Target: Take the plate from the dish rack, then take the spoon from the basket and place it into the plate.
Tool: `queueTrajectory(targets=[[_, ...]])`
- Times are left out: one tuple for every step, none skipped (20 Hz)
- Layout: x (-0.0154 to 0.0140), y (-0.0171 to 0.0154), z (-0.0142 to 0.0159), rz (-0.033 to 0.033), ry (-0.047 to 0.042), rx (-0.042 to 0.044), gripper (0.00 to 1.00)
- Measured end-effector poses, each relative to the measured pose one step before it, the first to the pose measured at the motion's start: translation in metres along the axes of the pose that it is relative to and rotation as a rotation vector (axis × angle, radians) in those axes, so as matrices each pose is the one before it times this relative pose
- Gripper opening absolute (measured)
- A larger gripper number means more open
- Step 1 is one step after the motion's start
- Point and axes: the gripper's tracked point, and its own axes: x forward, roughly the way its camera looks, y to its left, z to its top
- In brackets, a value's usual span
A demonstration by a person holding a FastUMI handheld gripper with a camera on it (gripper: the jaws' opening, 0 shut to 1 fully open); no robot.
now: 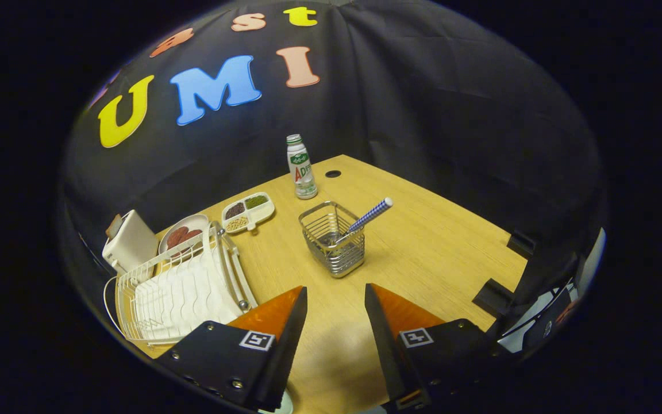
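Table (434, 253) with basket (332, 238), rack (179, 290)

A drink bottle (301, 167), a divided snack tray (248, 211) and a white box (130, 246) sit on the table (434, 253).

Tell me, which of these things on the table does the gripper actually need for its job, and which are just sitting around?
Needed: dish rack, wire basket, spoon standing in it; the open gripper holds nothing.

Just lying about: bottle, divided snack tray, bowl of reddish food, white box.
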Motion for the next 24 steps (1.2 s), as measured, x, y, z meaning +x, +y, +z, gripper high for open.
queueTrajectory(targets=[[0.00453, -0.00485, 0.00873, -0.01971, -0.01278, 0.01255, 0.64], [0.00475, -0.00369, 0.00815, -0.01996, -0.00907, 0.01044, 0.64], [0.00492, -0.0032, 0.00649, -0.01786, -0.00909, 0.00987, 0.65], [0.00446, -0.00273, 0.00698, -0.01516, -0.0072, 0.01016, 0.65], [0.00612, -0.00156, 0.00593, -0.01402, -0.00702, 0.01212, 0.65], [0.00449, -0.00052, 0.00566, -0.01082, -0.0054, 0.0159, 0.65], [0.00678, -0.00048, 0.00495, -0.01139, -0.00535, 0.01684, 0.64], [0.00549, -0.00043, 0.00447, -0.00921, -0.00417, 0.01745, 0.64], [0.0057, -0.00008, 0.00257, -0.00852, -0.00274, 0.01724, 0.64], [0.00561, -0.00103, 0.00302, -0.01048, -0.00092, 0.0154, 0.64], [0.00562, -0.00056, 0.00139, -0.00919, -0.00001, 0.01552, 0.64], [0.00571, -0.00093, 0.00197, -0.01015, -0.00173, 0.01695, 0.64], [0.0063, -0.00101, 0.00029, -0.00861, 0.00191, 0.01786, 0.64], [0.00566, -0.00056, 0.00033, -0.0072, 0.00196, 0.02007, 0.64], [0.00512, 0.00117, -0.00088, 0.00114, 0.00378, 0.02162, 0.65], [0.00461, 0.00121, 0.00103, 0.00321, -0.00134, 0.02139, 0.65], [0.00471, 0.00025, 0.00158, 0.0026, -0.00584, 0.01889, 0.65], [0.00428, -0.00151, 0.00157, -0.00255, -0.00575, 0.01205, 0.64], [0.0044, -0.00208, 0.00031, -0.00233, -0.00483, 0.00838, 0.65], [0.00411, -0.0009, -0.00013, 0.00004, 0.00138, 0.00597, 0.64], [0.00311, -0.00042, -0.00139, 0.00908, 0.00198, 0.00668, 0.64], [0.00299, 0.00281, 0.00071, 0.00969, -0.002, 0.0066, 0.6], [0.00457, -0.00018, -0.00035, 0.00311, 0.00232, 0.00356, 0.56], [0.0015, 0.00308, 0.00116, 0.02251, -0.00428, 0.001, 0.57]])
